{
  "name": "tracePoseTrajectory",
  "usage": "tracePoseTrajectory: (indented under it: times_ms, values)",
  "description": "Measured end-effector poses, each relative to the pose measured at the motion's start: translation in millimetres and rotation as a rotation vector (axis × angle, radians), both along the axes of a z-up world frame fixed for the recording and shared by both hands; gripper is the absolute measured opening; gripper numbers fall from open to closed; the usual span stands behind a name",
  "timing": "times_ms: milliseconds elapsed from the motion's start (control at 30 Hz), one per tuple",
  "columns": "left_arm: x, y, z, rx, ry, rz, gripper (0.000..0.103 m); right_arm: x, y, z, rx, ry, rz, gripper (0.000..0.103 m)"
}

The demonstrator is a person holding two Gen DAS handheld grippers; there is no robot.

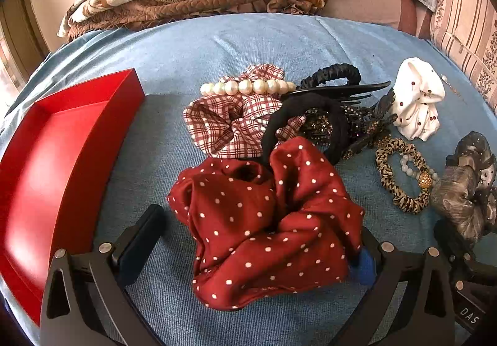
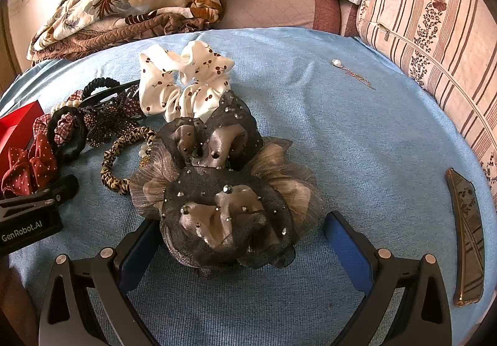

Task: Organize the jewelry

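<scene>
Red polka-dot scrunchie (image 1: 267, 228), soft crumpled fabric, on blue ribbed bedcover (image 1: 186, 48) between wide-open left claw (image 1: 257, 240), ungripped; red rectangular box (image 1: 62, 153) lies left. Grey sequinned mesh scrunchie (image 2: 226, 200), ruffled, between wide-open right claw (image 2: 245, 243)

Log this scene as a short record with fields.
surface: blue cloth
tray: red tray, left side, nothing visible in it
left gripper: open, astride red dotted scrunchie
right gripper: open, astride grey mesh scrunchie
pile: plaid scrunchie, pearl clip, white scrunchie
apart: brown barrette
</scene>
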State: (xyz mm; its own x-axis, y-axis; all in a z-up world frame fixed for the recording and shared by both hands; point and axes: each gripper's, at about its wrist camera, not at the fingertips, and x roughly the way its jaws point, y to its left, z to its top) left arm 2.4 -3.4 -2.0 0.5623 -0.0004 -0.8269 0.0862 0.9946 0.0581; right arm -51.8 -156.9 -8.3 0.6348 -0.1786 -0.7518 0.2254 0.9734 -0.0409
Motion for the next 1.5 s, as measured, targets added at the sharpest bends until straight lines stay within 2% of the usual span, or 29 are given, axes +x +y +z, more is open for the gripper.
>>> tracePoseTrajectory:
  times_ms: [733, 933, 1033, 1133, 1333, 1500]
  values:
    - [0, 3, 1, -0.010, 0.001, -0.002, 0.103, 1, -2, 1, -0.004, 0.004, 0.000, 0.103]
    - [-2, 7, 3, -0.020, 0.058, -0.100, 0.103, -4, -5, 2, 0.054, 0.040, 0.006, 0.103]
    - [-9, 12, 9, -0.033, 0.064, -0.105, 0.103, -15, -1, 2, 0.050, 0.046, 0.014, 0.103]
    - [-29, 18, 20, -0.039, 0.027, -0.090, 0.103, -27, 1, 4, 0.037, 0.007, 0.025, 0.103]
    - [-78, 32, 60, -0.045, -0.121, -0.068, 0.103, -57, 5, 15, 0.038, -0.090, -0.008, 0.103]
    - [-111, 41, 90, -0.014, -0.234, -0.043, 0.103, -79, 10, 28, 0.030, -0.132, -0.038, 0.103]
